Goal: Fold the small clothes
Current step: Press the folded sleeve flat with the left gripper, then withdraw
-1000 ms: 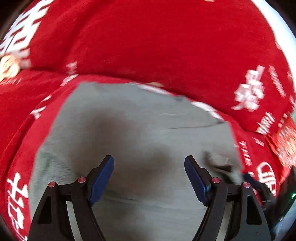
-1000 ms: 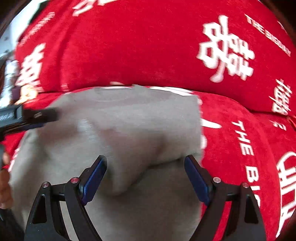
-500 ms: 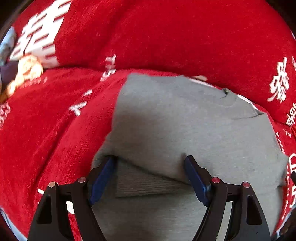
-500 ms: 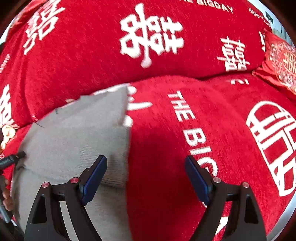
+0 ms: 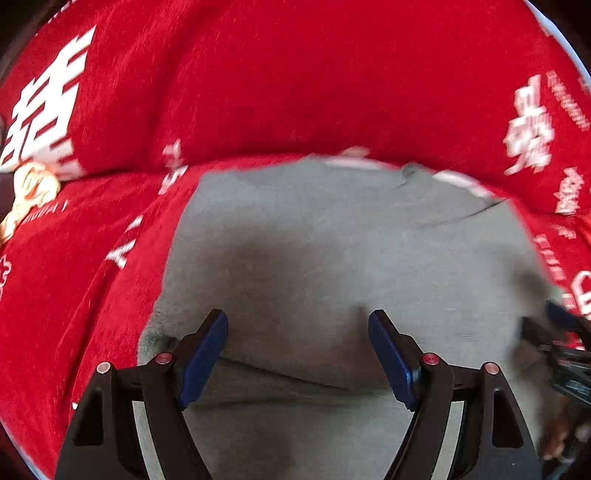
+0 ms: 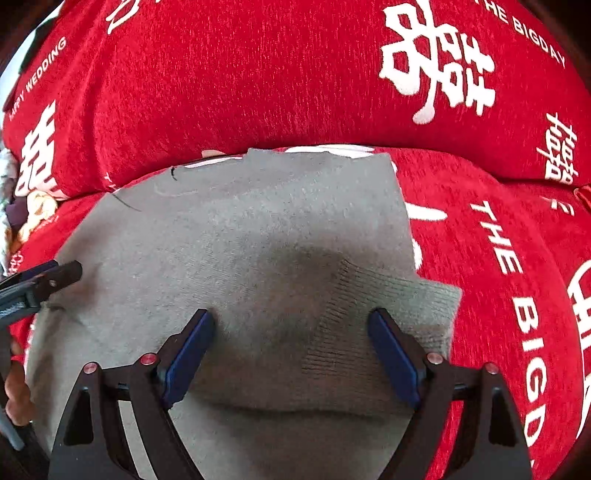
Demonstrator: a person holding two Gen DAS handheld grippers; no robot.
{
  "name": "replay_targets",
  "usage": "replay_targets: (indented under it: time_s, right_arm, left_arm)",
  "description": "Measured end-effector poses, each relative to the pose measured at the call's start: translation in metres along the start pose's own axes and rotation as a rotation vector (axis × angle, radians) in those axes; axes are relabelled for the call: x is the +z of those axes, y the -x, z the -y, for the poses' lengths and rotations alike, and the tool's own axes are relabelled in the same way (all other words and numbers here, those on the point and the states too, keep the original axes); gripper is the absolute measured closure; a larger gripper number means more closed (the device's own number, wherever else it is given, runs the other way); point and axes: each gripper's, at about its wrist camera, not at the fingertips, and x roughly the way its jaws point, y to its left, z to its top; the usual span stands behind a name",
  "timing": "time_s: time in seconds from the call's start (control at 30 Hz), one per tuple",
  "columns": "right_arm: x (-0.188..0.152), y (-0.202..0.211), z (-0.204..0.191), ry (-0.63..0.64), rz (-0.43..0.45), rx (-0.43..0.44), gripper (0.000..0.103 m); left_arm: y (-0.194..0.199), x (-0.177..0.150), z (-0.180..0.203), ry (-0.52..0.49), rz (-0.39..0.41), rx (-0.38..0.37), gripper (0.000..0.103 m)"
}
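Currently left hand-held gripper (image 5: 297, 349): jaws spread wide, blue pads (image 5: 202, 360) clear of each other, nothing pinched — hovering low over the grey garment (image 5: 332, 258), aimed steeply down at it. Casts a dark shadow on the cloth right ahead of the fingertips. Left pad near the garment's left edge; contact with fabric can't be confirmed, frame slightly blurred.

Right hand-held gripper (image 6: 290, 347): same state, jaws wide apart, nothing between the pads (image 6: 186, 360) except cloth lying below. Sits over the garment's right portion, right pad beside a ribbed cuff or hem (image 6: 388, 317) that sticks out past the folded edge. Touching or just above — can't tell.

Each gripper visible at the edge of the other's view: right one at far right of the left view, left one at far left of the right view with part of a hand (image 6: 14, 391) under it.

Grey garment lies mostly flat, with a fold line across its near side, on a red sofa seat (image 6: 498, 295), back edge up against the red back cushion (image 6: 258, 74). Cover printed with white characters and lettering "THE BIGDAY" (image 6: 537, 35). Small tan-and-white object (image 5: 31, 188) at far left of the seat, too blurred to identify.
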Motion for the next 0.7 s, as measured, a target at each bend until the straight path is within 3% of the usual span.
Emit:
replay_targets:
  time_s: [0.13,0.23,0.33,0.53,0.7]
  right_arm:
    - [0.001,-0.007,-0.005,0.031,-0.012,-0.002,0.002]
    - [0.004,-0.008,-0.011,0.071,-0.036,-0.038,0.001]
    - [0.0,0.007,-0.016,0.071,-0.029,-0.043,0.001]
    - [-0.038,0.049,-0.038,0.148,0.041,0.014,0.001]
    - [-0.071,0.052,-0.056,0.246,-0.001,0.033,0.001]
  left_arm:
    - [-0.002,0.001,-0.004,-0.017,0.023,-0.002,0.024]
    - [0.007,-0.001,0.0,-0.04,0.028,0.033,0.024]
    - [0.022,-0.013,0.004,-0.052,0.054,0.022,0.024]
    - [0.051,-0.052,0.022,-0.108,0.076,0.003,0.024]
    - [0.052,-0.086,0.031,-0.133,0.045,0.004,0.023]
